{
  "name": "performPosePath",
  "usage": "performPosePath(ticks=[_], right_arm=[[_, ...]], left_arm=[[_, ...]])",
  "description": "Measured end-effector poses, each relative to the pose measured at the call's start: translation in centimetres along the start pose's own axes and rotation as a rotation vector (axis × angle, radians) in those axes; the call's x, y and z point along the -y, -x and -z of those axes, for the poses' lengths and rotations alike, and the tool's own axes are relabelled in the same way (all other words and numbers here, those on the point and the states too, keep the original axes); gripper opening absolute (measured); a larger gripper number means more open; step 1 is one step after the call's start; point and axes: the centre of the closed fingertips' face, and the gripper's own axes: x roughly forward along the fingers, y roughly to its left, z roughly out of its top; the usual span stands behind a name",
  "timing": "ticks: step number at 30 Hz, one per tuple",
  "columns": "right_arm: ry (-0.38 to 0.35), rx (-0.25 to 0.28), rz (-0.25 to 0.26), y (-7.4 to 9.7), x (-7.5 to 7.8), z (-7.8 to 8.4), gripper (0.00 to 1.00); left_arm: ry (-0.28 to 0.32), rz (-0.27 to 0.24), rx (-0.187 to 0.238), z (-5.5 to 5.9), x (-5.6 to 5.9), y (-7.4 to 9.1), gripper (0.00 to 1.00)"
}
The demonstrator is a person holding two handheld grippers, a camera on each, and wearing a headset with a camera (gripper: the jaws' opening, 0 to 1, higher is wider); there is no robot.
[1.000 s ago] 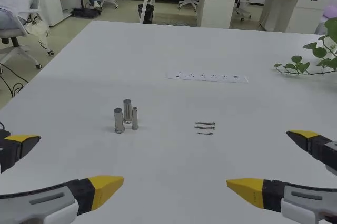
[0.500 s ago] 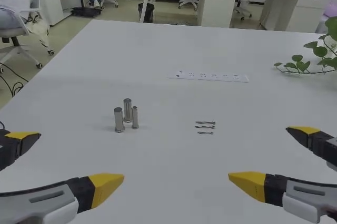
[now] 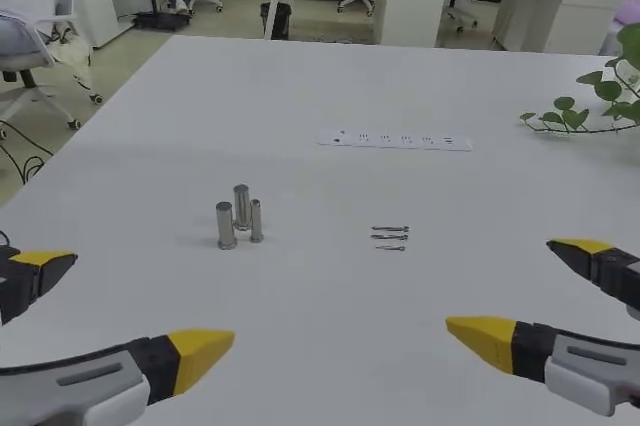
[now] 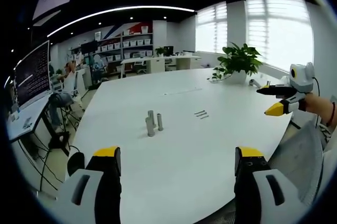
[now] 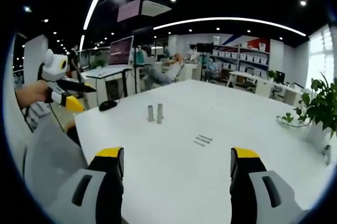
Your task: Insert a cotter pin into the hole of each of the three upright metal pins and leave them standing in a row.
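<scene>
Soft, even overhead light; head view a touch dim and grey. Broad matte white tabletop [image 3: 320, 96] evenly lit. Three upright grey metal pins [image 3: 240, 216] on it cast faint shadows. Above the tabletop, long white ceiling strip light [image 4: 121, 11] bows with fisheye distortion; blinded windows [image 4: 274, 24] blown bright.

head view looks down from behind the left gripper [image 3: 140, 304] and right gripper [image 3: 500, 286]. gripper views look low along their own jaws. all share the metal pins [image 3: 240, 218], well ahead of the tongs.

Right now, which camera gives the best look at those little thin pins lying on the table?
The head view: it looks down on the three cotter pins, each separate and countable. The left gripper view shows them as tiny far slivers, and the right gripper view as short low-angle strokes.
</scene>
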Motion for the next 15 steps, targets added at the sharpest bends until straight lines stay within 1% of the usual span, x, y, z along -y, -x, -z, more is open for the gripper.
performPosePath(ticks=[3, 7, 15], right_arm=[[-0.002, -0.011, -0.007, -0.03, -0.12, 0.28, 0.84], [-0.003, -0.013, -0.01, -0.03, -0.2, 0.38, 0.84], [-0.004, -0.011, -0.008, 0.08, -0.14, 0.4, 0.84]], left_arm=[[-0.004, -0.006, 0.006, -0.09, -0.05, 0.03, 0.89], [0.001, -0.008, 0.018, -0.3, -0.03, -0.01, 0.89], [-0.005, -0.012, 0.026, -0.46, -0.07, -0.02, 0.9]])
